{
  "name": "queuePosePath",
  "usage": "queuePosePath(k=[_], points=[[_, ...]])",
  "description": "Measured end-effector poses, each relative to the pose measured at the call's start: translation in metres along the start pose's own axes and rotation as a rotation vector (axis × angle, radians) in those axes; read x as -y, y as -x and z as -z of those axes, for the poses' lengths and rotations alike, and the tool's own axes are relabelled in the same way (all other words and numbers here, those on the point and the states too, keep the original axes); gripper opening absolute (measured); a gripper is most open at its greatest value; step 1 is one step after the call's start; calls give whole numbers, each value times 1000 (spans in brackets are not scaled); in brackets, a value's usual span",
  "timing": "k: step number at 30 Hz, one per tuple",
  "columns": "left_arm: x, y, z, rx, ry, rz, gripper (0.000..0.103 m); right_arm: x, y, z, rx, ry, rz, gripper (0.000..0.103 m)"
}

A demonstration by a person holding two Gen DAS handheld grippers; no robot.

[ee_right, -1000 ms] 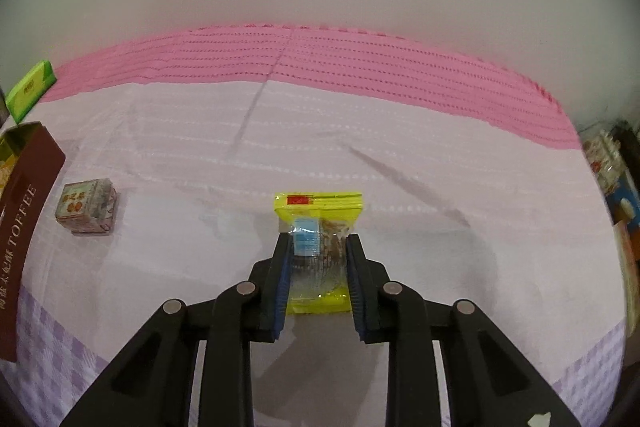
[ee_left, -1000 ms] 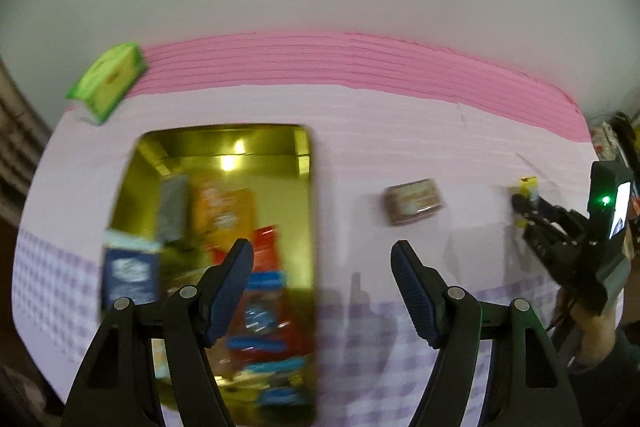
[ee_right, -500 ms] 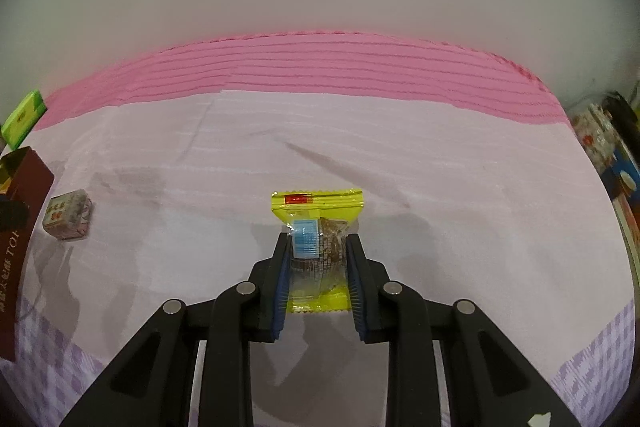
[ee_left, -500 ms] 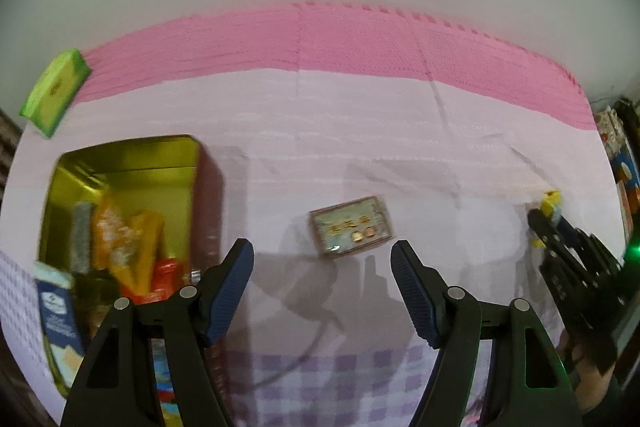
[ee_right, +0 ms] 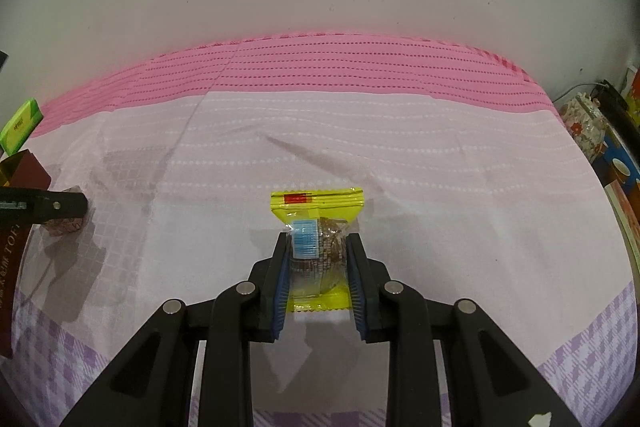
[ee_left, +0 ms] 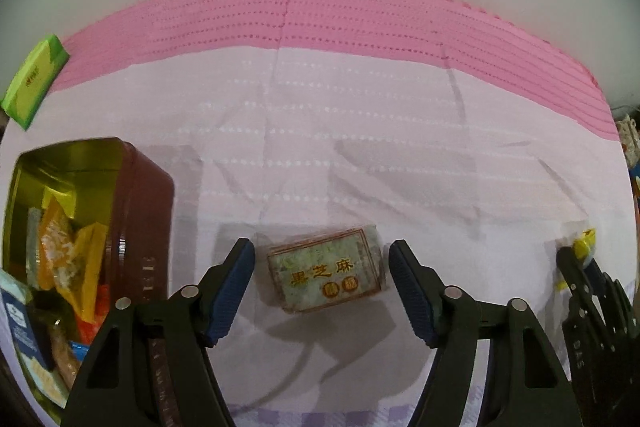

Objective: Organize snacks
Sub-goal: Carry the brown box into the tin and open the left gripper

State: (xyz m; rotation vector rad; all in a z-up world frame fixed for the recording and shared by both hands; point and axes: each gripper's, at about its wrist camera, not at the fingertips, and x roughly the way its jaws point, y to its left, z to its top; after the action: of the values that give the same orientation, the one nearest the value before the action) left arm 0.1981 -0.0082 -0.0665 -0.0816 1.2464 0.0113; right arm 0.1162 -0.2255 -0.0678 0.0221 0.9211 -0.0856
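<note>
Holding: a glossy yellow snack packet (ee_right: 316, 227), clear-windowed and crinkled, is clamped between the blue ribbed pads of the right gripper (ee_right: 317, 281), above the cloth
Left gripper (ee_left: 322, 289): jaws are spread wide; a flat rectangular wrapped sesame bar (ee_left: 328, 277) is framed between them, untouched, lying on the cloth
Tin (ee_left: 150, 211): a maroon rounded box with a gold lining is seen just left of the bar; foil sachets (ee_left: 68, 251) are packed inside
Cloth (ee_left: 360, 147): pale lilac weave, pink-banded at the far edge, checked nearer
Far left: a green carton (ee_left: 34, 81) is seen well apart
</note>
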Motion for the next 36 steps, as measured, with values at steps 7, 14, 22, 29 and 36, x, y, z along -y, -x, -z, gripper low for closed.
queuePosePath(k=[7, 14, 22, 29, 36], points=[[14, -2, -2, 40, -58, -11, 51, 0, 1, 1, 0, -2, 1, 25], [16, 6, 9, 45, -100, -33, 49, 1, 1, 0, 0, -2, 1, 25], [17, 36, 33, 62, -143, -7, 49, 1, 1, 1, 0, -1, 1, 25], [13, 71, 47, 110, -164, 18, 49, 1, 1, 1, 1, 1, 5, 25], [-12, 102, 48, 155, -123, 25, 49, 1, 1, 1, 0, 3, 7, 25]])
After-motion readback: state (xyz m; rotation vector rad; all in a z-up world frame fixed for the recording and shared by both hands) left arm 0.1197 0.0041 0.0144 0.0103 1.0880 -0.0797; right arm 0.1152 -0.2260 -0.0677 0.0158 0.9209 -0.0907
